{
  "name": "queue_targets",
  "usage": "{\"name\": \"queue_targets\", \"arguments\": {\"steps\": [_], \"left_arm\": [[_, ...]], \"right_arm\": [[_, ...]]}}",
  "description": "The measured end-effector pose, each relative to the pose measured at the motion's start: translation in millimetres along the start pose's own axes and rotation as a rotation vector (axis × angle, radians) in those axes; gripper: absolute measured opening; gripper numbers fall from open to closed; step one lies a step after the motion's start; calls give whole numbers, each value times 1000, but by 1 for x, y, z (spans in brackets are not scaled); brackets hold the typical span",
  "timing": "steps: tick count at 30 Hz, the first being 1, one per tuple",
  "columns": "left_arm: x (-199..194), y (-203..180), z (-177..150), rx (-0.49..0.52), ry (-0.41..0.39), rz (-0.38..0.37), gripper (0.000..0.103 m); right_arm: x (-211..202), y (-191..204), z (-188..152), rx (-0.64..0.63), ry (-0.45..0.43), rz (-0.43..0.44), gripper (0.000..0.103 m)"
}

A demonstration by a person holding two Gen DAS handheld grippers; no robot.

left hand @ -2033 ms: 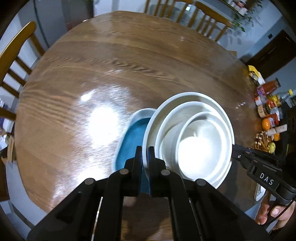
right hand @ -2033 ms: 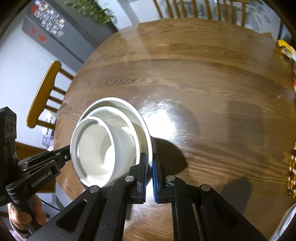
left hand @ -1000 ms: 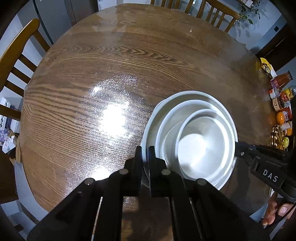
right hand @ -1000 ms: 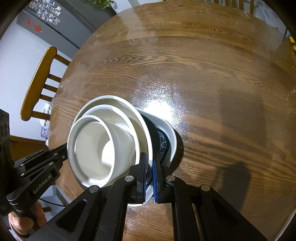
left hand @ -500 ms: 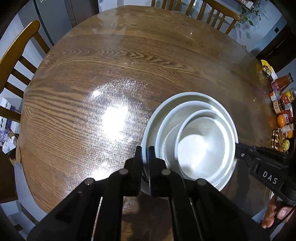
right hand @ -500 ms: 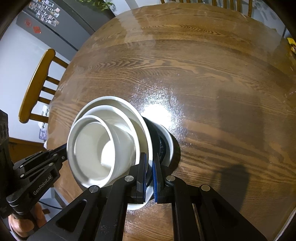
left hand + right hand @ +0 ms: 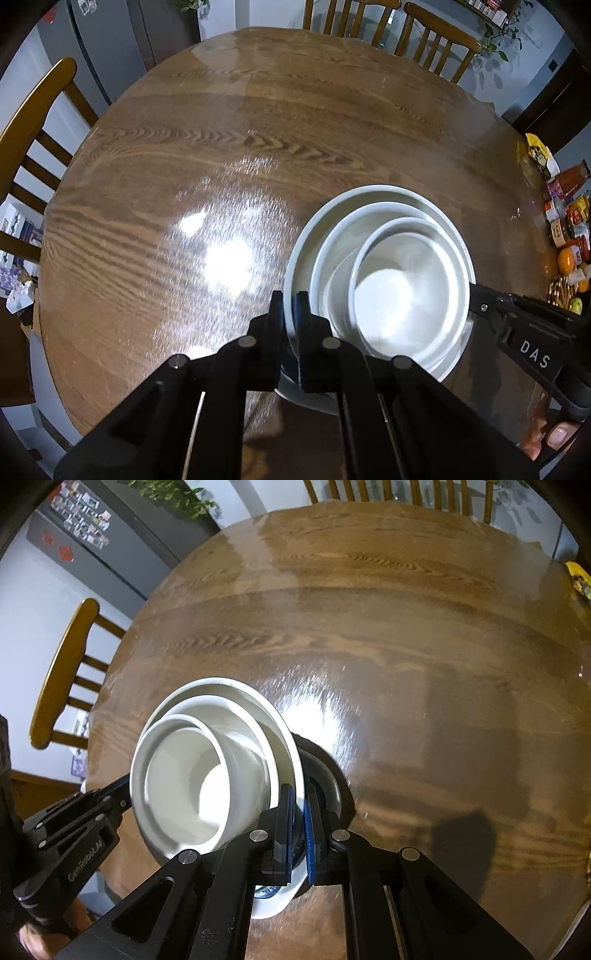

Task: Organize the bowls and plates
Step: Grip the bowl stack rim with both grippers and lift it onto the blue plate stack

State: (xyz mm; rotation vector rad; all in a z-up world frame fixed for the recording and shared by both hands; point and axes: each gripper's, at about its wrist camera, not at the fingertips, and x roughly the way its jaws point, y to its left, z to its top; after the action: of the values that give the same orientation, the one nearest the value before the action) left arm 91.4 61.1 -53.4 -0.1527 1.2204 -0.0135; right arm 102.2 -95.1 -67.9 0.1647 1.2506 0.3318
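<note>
Gripping from both sides now: left gripper [image 7: 290, 306] clamped tight on the near-left rim of the white plate [image 7: 306, 236], right gripper [image 7: 298, 801] pinched on the opposite rim of that same plate, seen again from the right wrist view [image 7: 273, 716]. Carrying 2 nested white bowls, the wider bowl [image 7: 456, 258] sitting on the plate, the smaller bowl [image 7: 391, 291] tucked inside it. Held tilted over the round wooden table [image 7: 258, 147], near its front edge. Peeking out under the stack on the right side, another plate [image 7: 334, 786], white-rimmed with a dark centre and a bit of blue pattern at the bottom; touching the stack or just below it, cannot tell. Glare on the tabletop beside the stack. Off to the table's right edge, bottles and fruit [image 7: 569, 236]. Wooden chair [image 7: 59, 664] beyond the far left.
</note>
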Motion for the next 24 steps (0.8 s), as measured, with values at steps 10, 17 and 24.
{"name": "queue_targets", "arguments": {"steps": [10, 17, 24], "left_arm": [[9, -3, 31, -2, -25, 0, 1], [7, 2, 28, -7, -37, 1, 18], [6, 16, 16, -43, -37, 21, 63]], "right_arm": [[6, -15, 28, 26, -29, -2, 9], [4, -17, 24, 43, -47, 17, 9], [0, -21, 17, 52, -57, 3, 9]]}}
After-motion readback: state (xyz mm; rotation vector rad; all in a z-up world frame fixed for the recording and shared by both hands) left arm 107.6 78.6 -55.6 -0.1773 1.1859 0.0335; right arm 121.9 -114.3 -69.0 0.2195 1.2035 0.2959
